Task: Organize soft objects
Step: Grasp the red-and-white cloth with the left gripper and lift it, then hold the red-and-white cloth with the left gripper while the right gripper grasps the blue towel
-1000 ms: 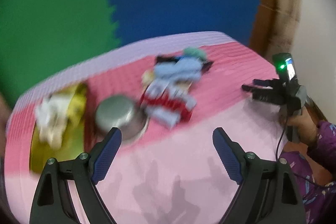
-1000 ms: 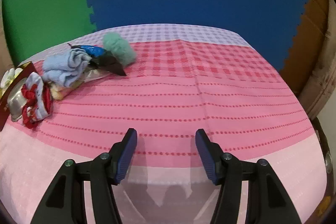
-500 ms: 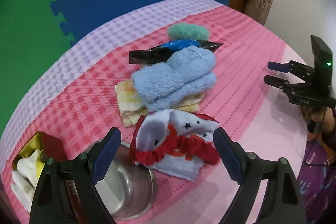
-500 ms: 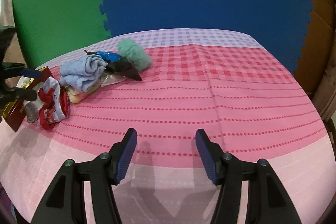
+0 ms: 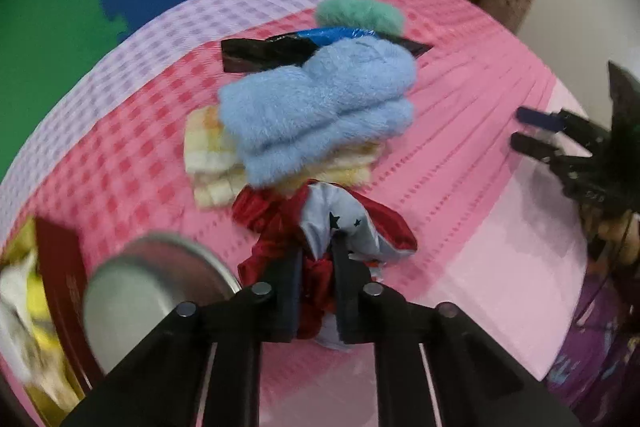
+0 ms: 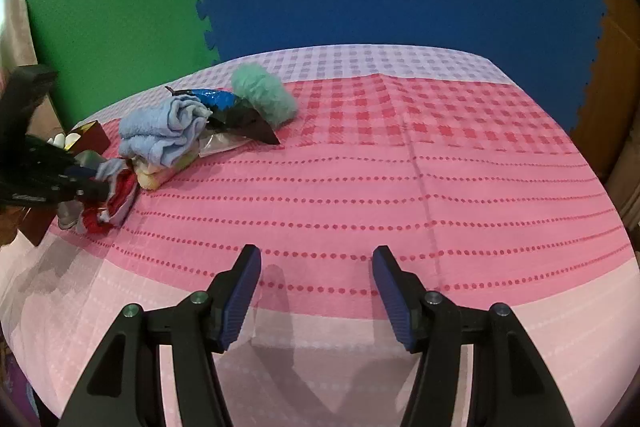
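Two jaws of the left gripper (image 5: 316, 277) have just been closing and now pinch the red-and-white starred cloth (image 5: 340, 227), which lies on the pink surface (image 5: 460, 187) beside the steel bowl (image 5: 152, 291). A judgement: the grab is made, so lifting comes next. Farther right, the blue fluffy towel (image 5: 320, 107) waits. The right gripper (image 6: 316, 287) hangs half-wide, empty.

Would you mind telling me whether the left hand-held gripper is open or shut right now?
Shut. The left hand-held gripper has just closed, and its fingers pinch the red and white star-print cloth, which bunches up between them.
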`<state>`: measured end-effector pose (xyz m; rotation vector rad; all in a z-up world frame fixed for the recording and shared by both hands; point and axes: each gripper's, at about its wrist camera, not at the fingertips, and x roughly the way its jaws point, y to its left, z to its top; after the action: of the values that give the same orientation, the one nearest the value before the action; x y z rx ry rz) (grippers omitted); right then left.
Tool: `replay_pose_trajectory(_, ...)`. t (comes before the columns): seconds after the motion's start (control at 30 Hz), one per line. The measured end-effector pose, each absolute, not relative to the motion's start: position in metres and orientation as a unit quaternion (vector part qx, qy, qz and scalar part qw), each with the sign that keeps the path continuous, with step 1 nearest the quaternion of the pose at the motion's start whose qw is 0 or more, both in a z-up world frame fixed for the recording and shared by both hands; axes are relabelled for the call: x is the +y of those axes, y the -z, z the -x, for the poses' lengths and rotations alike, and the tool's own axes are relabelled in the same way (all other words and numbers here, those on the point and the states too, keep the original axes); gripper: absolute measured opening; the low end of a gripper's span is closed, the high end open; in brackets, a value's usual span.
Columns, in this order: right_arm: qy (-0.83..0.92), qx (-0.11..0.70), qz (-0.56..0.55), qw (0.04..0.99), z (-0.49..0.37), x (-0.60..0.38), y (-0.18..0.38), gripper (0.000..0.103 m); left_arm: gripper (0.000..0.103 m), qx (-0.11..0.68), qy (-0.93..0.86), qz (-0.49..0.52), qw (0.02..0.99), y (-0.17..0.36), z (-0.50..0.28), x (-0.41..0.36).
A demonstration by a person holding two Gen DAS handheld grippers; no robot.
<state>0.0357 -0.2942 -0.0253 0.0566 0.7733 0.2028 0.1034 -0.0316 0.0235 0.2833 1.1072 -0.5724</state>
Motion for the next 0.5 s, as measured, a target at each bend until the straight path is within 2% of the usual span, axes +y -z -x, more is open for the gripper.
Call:
replay_pose_trajectory(0.3, -0.101, 0.373, -0.03, 0.922, -0.034, -0.295, 0.024, 0.06, 0.009, 0.473, 0.247, 0.063, 0.843, -0.056, 0.008, 0.005)
replay_pose_trajectory(0.5, -0.21, 0.375, -0.011, 0.903, -0.035, -0.277, 0.006, 0.06, 0.009, 0.455, 0.199, 0.136, 0.857, -0.071, 0.04, 0.047)
